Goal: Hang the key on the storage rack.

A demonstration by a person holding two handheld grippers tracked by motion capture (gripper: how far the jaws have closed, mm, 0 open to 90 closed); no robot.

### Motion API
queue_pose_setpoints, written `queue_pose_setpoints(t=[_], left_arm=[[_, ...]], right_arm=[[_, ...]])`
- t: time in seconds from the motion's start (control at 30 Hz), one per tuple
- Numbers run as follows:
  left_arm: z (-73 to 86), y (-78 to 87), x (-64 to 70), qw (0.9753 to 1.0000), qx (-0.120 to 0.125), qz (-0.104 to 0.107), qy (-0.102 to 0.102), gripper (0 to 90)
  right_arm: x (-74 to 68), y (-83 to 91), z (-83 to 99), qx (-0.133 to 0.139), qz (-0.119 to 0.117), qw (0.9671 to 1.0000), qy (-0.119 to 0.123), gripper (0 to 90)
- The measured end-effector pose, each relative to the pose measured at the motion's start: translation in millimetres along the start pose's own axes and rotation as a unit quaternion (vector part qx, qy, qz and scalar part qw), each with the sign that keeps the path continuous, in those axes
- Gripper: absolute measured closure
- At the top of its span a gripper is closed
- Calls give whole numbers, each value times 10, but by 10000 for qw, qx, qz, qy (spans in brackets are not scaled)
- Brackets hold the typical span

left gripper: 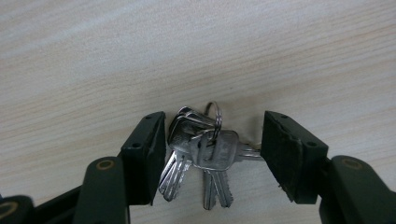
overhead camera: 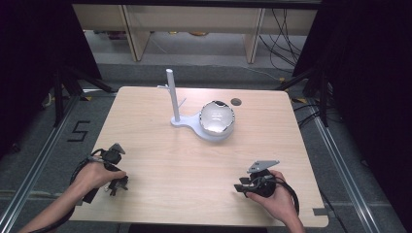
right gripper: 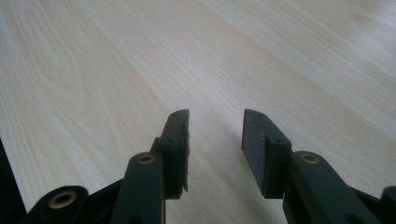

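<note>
A bunch of silver keys (left gripper: 205, 151) on a split ring lies flat on the wooden table (overhead camera: 194, 165). My left gripper (left gripper: 214, 133) is open, with its jaws lowered on either side of the keys. The left jaw sits close against the keys and the right jaw stands clear of them. In the high view the left gripper (overhead camera: 115, 186) is near the table's front left, held in a hand. My right gripper (overhead camera: 239, 187) rests near the front right, also held in a hand. In its own view the right gripper (right gripper: 217, 121) is open with only bare wood between the jaws.
A white stand (overhead camera: 204, 132) with an upright pole (overhead camera: 171, 94) and small side pegs is at the table's far middle. A shiny white dome (overhead camera: 217, 118) sits on its base. A small dark round hole (overhead camera: 236, 102) lies behind it. Black frames and cables flank the table.
</note>
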State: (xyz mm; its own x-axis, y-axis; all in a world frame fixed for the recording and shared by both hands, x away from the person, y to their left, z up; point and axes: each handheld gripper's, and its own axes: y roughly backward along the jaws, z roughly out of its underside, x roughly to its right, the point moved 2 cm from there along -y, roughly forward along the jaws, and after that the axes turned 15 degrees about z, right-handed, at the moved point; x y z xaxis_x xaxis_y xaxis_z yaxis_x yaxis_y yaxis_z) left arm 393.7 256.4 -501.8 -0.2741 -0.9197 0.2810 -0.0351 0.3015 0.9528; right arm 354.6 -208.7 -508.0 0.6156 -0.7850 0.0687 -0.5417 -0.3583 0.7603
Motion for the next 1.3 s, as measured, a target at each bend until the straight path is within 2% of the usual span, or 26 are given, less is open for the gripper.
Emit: queue_pose_setpoints(t=[0.1, 0.13, 0.23, 0.33, 0.37, 0.4, 0.43, 0.47, 0.53, 0.57, 0.63, 0.73, 0.77, 0.83, 0.9, 0.93, 0.97, 1.1, 1.17, 1.3], left_arm=[[13, -26, -11, 10000, -49, 9, -50, 426], [27, -6, -20, 9997, -139, 14, -182, 460], [44, 17, -27, 9991, -273, 31, -319, 527], [55, 17, -29, 9989, -248, 50, -389, 605], [59, 22, -33, 9985, -285, 50, -469, 605], [69, 11, -38, 9979, -217, 71, -606, 644], [71, 20, -38, 9971, -319, 32, -696, 650], [71, 20, -38, 9971, -319, 32, -696, 660], [74, 17, -31, 9963, -322, 43, -791, 661], [74, 28, -29, 9955, -428, 43, -846, 660], [83, 12, -28, 9956, -347, 111, -859, 652], [93, 21, -34, 9948, -399, 117, -935, 587], [109, 18, -32, 9951, -278, 155, -941, 570], [124, 40, -39, 9946, -259, 143, -991, 555], [133, 46, -37, 9951, -203, 162, -954, 550], [141, 66, -36, 9950, -371, 146, -915, 544], [147, 52, -41, 9952, -341, 150, -902, 545], [152, 24, -68, 9947, -466, 104, -913, 566], [146, 22, -72, 9947, -448, 107, -917, 597], [125, 27, -93, 9913, -597, 157, -1162, 664]], right_arm=[[1, 6, -1, -46, -14, 10000, 19, 622], [-1, 15, -3, -88, -26, 10000, 10, 622], [-10, 24, -6, -121, -37, 9999, -52, 622], [-14, 22, -6, -118, -36, 9999, -60, 622], [-13, 21, -5, -127, -41, 9999, -38, 622], [-15, 18, -5, -135, -49, 9999, -38, 622], [-23, 6, -3, -77, -50, 9999, -81, 622], [-23, 6, -3, -77, -50, 9999, -81, 622], [-23, 8, -4, -80, -50, 9999, -88, 621], [-15, 20, -5, -137, -50, 9999, -47, 620], [-14, 17, -5, -121, -48, 9999, -39, 619], [-18, 8, -1, -94, -51, 9999, -66, 618], [-13, 15, -2, -132, -52, 9999, -41, 617], [-19, 6, 1, -93, -49, 9999, -83, 617], [-17, 10, -1, -105, -41, 9999, -59, 616], [-21, 5, -1, -82, -50, 9999, -83, 616], [-18, 16, -3, -154, -54, 9999, -54, 616], [-22, 16, -4, -158, -60, 9998, -46, 615], [-17, 15, -3, -139, -68, 9999, -26, 615], [-19, 11, -2, -152, -71, 9999, -26, 615]])
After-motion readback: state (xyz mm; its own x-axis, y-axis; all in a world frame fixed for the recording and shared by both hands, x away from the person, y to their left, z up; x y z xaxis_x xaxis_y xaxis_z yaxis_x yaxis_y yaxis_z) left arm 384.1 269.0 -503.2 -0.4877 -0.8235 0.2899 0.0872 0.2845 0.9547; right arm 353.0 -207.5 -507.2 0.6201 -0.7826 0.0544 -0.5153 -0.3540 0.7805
